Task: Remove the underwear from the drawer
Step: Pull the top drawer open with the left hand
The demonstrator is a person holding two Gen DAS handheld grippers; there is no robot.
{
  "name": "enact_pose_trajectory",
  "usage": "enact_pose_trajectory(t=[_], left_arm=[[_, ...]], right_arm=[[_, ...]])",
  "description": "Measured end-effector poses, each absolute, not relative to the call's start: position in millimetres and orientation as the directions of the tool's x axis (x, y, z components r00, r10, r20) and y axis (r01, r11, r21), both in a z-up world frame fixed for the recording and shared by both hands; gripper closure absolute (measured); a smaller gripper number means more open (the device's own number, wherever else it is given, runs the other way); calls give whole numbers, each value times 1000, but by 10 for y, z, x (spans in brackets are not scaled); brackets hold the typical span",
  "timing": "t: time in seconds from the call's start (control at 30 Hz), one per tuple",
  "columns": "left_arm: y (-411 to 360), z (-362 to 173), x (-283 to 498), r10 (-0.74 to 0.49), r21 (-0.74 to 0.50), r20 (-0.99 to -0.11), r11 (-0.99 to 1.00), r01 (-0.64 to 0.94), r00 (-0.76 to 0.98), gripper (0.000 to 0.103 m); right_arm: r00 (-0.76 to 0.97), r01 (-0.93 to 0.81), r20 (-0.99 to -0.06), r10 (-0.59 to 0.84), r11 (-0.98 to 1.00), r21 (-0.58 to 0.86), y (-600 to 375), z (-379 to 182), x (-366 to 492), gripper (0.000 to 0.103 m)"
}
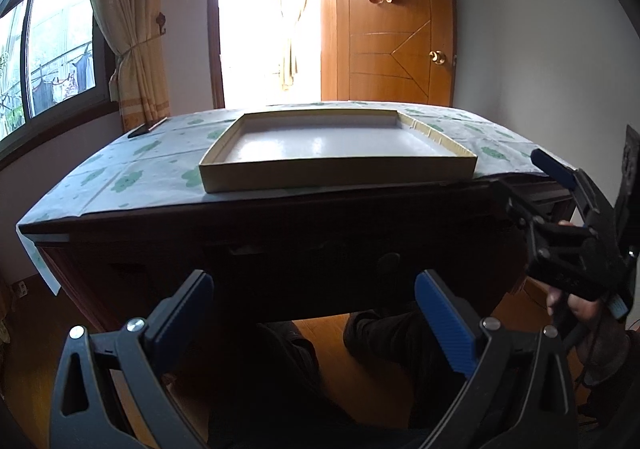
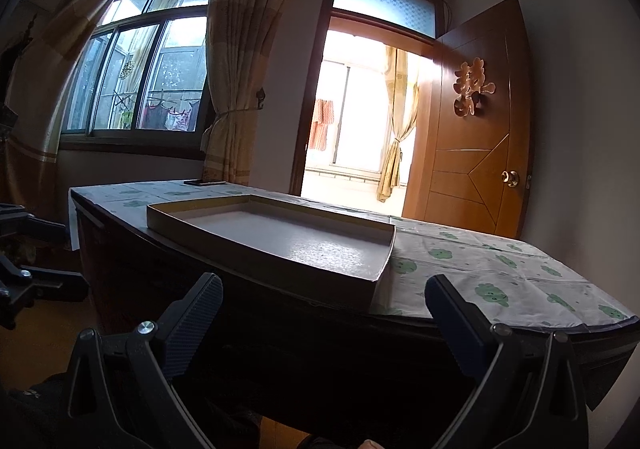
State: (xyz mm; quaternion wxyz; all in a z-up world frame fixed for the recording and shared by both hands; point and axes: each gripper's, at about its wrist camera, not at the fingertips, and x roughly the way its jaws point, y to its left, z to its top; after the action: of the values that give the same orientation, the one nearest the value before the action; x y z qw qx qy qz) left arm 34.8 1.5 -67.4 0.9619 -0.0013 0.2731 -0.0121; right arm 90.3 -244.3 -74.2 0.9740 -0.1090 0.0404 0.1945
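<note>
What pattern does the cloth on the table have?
The tablecloth is white with green cloud-like shapes, clearest in the right wrist view.

On the table point(image 1: 120, 185) lies a cloth point(image 1: 152, 153), and on the cloth, near the front edge and about in the middle, lies a shallow tray point(image 1: 340, 173) with nothing in it. A flat phone point(image 1: 146, 128) lies at the far left corner of the table. Behind the table stands a doorway point(image 2: 360, 109); the door point(image 2: 476, 137) is to its right, and a window point(image 2: 136, 77) with a curtain point(image 2: 236, 69) to its left.
</note>
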Motion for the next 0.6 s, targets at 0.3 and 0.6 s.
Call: enact_pose_trajectory(t=[0.3, 0.6], left_arm=[[83, -801, 477, -13, -42, -499, 999, -10, 866, 0], [133, -854, 754, -2, -64, -471, 997, -33, 882, 0]], right_arm=[[948, -317, -93, 305, 932, -174, -2539, -891, 1283, 1], [945, -328, -50, 325, 928, -179, -2532, -983, 1386, 1]])
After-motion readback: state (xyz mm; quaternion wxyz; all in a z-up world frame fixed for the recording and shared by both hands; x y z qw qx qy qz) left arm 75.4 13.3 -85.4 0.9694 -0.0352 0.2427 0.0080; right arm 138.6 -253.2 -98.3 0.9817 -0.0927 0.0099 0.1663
